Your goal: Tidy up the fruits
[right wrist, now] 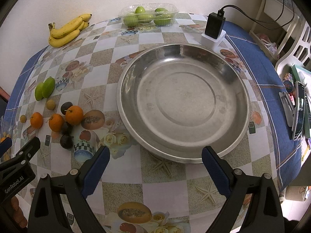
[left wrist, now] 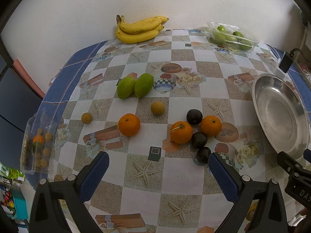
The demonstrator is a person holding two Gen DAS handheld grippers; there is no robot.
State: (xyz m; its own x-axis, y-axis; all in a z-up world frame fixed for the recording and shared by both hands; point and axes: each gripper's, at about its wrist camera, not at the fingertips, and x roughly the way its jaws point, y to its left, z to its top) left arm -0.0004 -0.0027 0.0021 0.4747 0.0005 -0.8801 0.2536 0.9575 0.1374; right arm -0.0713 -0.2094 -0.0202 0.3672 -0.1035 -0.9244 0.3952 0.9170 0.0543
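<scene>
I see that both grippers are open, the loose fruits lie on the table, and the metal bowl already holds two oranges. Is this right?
Not quite: the metal bowl holds nothing, as the right wrist view shows. All three oranges still lie on the table with the other loose fruits. The rest is right: the left gripper and the right gripper are both open.

The left wrist view looks down and forward across the checkered-cloth surface (left wrist: 180,176) toward the white wall, over scattered fruit. The right wrist view sits close above the round steel bowl (right wrist: 229,136). Both share the yellow banana bunch (left wrist: 139,29) and the bowl.
</scene>
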